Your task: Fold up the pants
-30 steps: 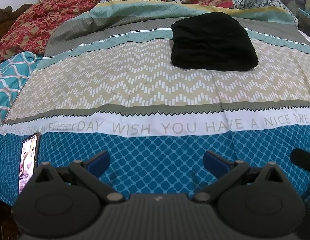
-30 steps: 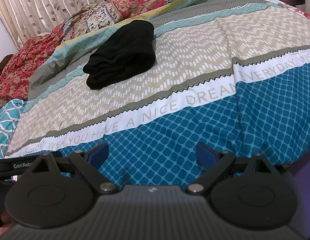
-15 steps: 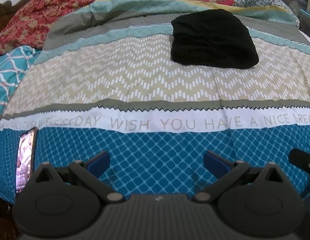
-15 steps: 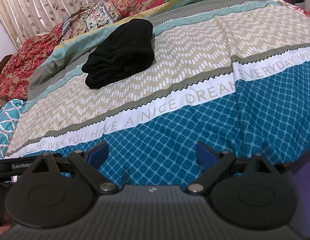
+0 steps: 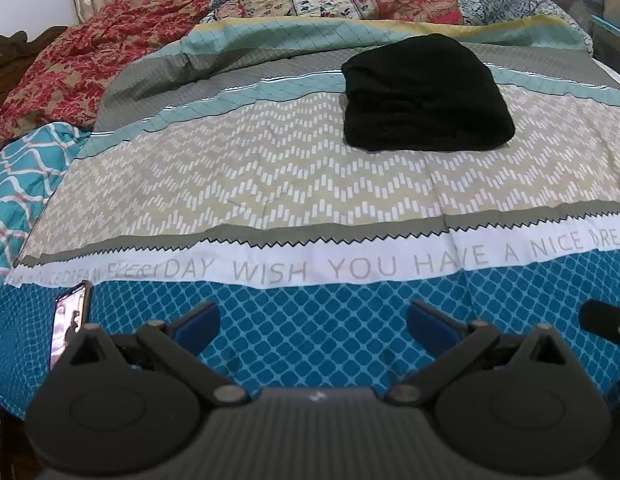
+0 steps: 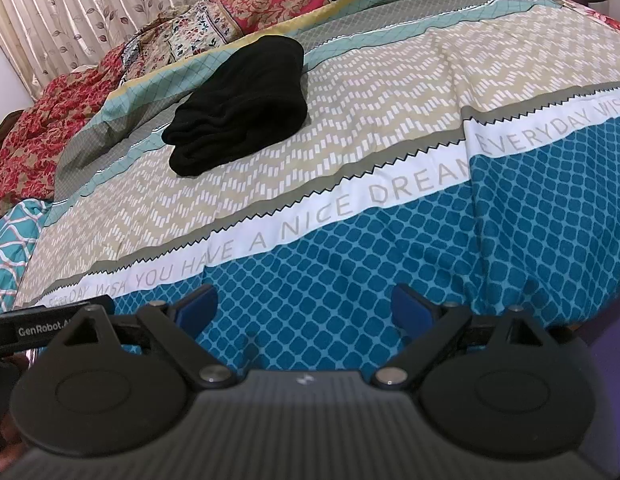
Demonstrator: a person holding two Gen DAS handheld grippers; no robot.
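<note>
1. Black pants [image 5: 425, 94], folded into a compact bundle, on the beige zigzag band of the bedspread [image 5: 270, 176], well apart from both grippers.
2. Left gripper [image 5: 313, 325] and right gripper [image 6: 304, 309]: jaws spread wide, holding nothing, above the blue band near the bed's edge.
3. Only in the left view: phone [image 5: 68, 322] by the left edge. Only in the right: curtain [image 6: 90, 8].

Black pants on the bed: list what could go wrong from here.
1. The black pants lie already folded; both tongs, left and right, are open and well short, so another grab may undo the fold.
2. The phone sits at the bedspread edge; a sweep could knock it off.
</note>
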